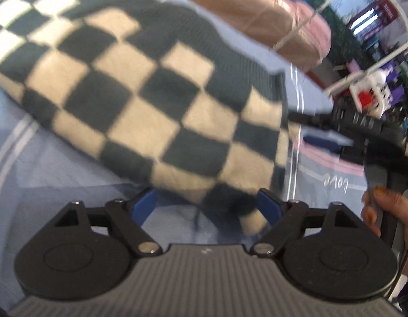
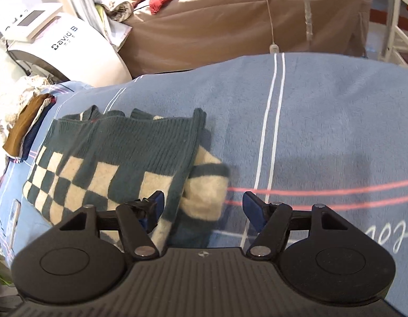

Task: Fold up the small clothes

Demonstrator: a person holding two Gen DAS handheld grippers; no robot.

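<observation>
The left gripper (image 1: pixel 205 206) is standing wide open with its blue-padded fingers (image 1: pixel 270 206) gripping nothing; the dark green and cream checkered knitted sweater (image 1: pixel 130 89) is spreading just beyond the fingertips, a fold of it dipping into the gap between them, though motion blur is hiding whether it is touching the pads. The right gripper (image 2: pixel 202 207) is also gaping wide and holding nothing, with the sweater's (image 2: pixel 111 163) cream sleeve end bunching between its fingers and the body of the garment lying to the far left of them. The sweater is resting on a light blue fleece blanket with white and pink stripes (image 2: pixel 322 132). Farther off, a tan-covered bed (image 2: pixel 230 21) is standing beyond the blanket, and a white machine (image 2: pixel 71 50) is sitting at the far left.
</observation>
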